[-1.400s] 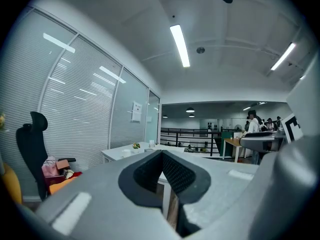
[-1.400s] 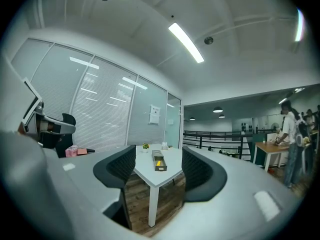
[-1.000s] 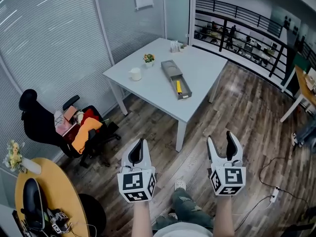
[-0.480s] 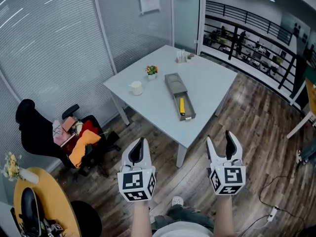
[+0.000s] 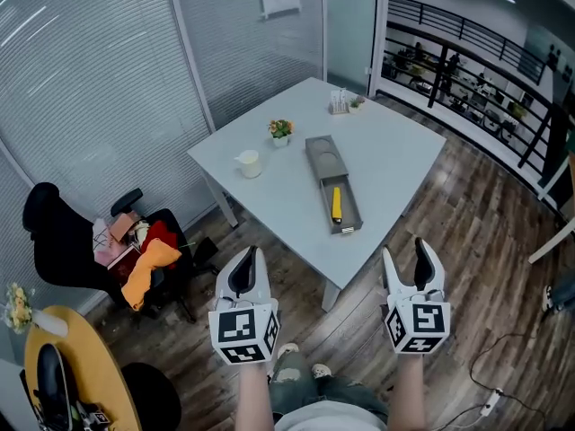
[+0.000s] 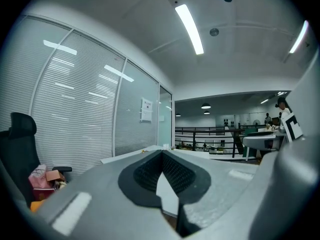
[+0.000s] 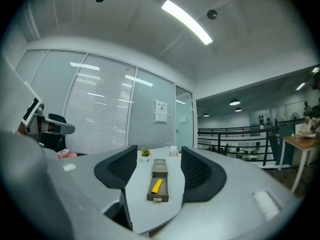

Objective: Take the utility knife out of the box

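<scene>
A long grey box (image 5: 332, 182) lies on the white table (image 5: 395, 151), its drawer pulled out toward me, with the yellow utility knife (image 5: 336, 203) lying inside. In the right gripper view the box (image 7: 158, 180) and knife (image 7: 156, 185) sit framed between the jaws, well ahead. My right gripper (image 5: 410, 266) is held in the air short of the table's near corner, jaws open and empty. My left gripper (image 5: 245, 271) hangs beside it over the floor, jaws closed together on nothing; the left gripper (image 6: 161, 171) faces the table's edge.
On the table stand a white mug (image 5: 249, 162), a small potted flower (image 5: 280, 129) and small items (image 5: 340, 102) at the far corner. A black chair with clothes (image 5: 135, 250) stands left of the table. A round wooden table (image 5: 72, 366) sits at lower left. Railing (image 5: 476, 88) runs behind.
The table and box have come closer and lower in the head view as I walk toward them. Both grippers keep their pose, lowered slightly in the frame.
</scene>
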### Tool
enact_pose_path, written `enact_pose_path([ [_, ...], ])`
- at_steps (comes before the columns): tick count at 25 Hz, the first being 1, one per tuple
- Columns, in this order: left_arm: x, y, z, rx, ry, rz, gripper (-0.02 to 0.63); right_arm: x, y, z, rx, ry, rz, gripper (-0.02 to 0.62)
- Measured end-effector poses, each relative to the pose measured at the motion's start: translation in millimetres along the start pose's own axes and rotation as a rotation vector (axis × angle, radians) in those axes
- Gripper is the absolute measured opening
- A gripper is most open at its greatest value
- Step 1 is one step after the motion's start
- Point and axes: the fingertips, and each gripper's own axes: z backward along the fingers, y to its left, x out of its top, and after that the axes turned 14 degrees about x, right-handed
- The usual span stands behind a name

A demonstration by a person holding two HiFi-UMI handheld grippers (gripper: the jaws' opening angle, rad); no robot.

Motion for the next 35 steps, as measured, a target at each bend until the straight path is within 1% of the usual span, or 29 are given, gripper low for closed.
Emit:
enact_pose_path([
  [7,-9,8,-53,0.003,0.023,0.001,0.001,-13,-13,-52,-0.007,0.029,-0.016,0.284],
  [10,-11,10,-84,-0.008,0.028,0.003,0.001,-18,-20,-77,-0.016,0.041,-0.014,0.284],
  [15,-11,9,-148,-0.056,0.040,-0.001,0.001,-20,-37,-131,-0.049,0.052,-0.018,0.284],
  [25,12,13,-278,-0.151,0.033,-0.026,0.001,-11,-71,-228,-0.140,0.075,-0.018,0.284],
  [30,10,13,-331,-0.201,0.055,-0.031,0.001,-18,-82,-266,-0.179,0.109,-0.027,0.284],
  [35,1,10,-368,-0.243,0.081,-0.031,0.001,-28,-89,-291,-0.212,0.143,-0.033,0.284],
])
